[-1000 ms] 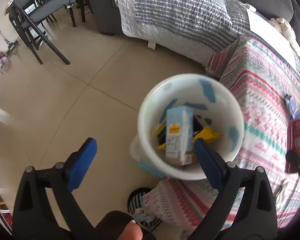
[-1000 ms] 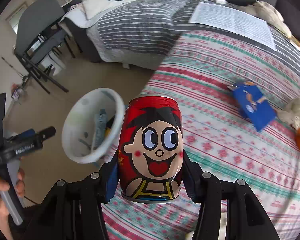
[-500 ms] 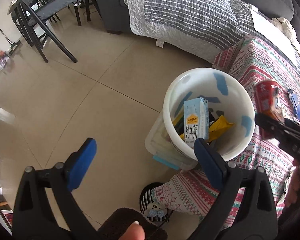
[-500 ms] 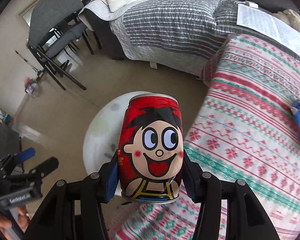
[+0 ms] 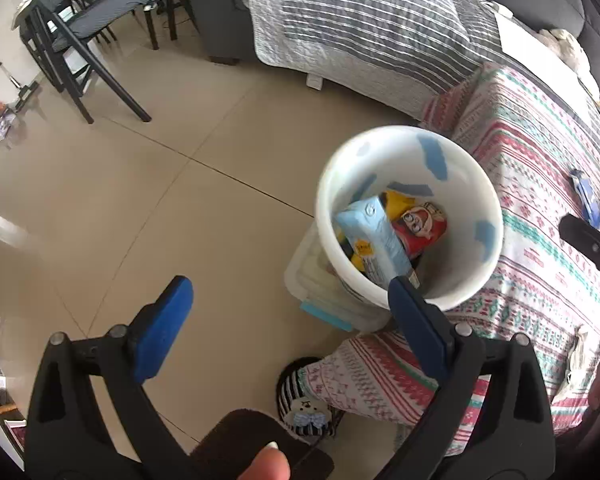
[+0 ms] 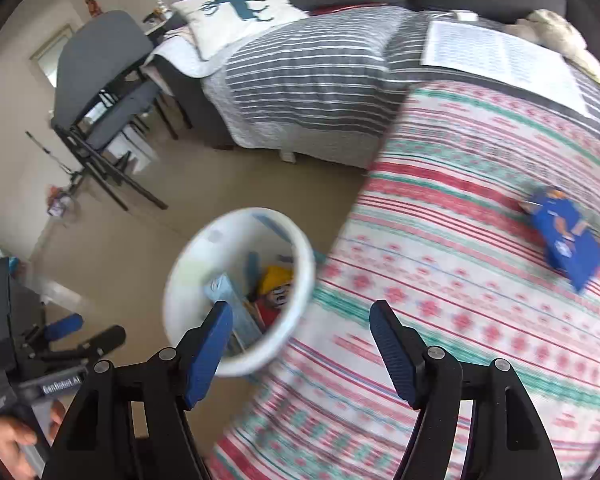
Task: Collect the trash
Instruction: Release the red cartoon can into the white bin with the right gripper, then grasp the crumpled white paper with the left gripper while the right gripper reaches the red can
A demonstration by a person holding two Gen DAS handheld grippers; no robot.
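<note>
Red cartoon-face can (image 5: 420, 228) seen lying inside white plastic bin (image 5: 480, 280). Right tongs (image 6: 300, 344) just opened, nothing between; left tongs (image 5: 288, 320) apart, bin at 1 o'clock.

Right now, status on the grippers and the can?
Right gripper just opened, empty. Left gripper open, empty. Red can in white bin. Nothing blocking.

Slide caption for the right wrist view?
Open right gripper above patterned bedspread; red cartoon can inside white plastic bin.

Both wrist views look steeply down, sharing the white bin (image 5: 410, 216) (image 6: 236, 292).
</note>
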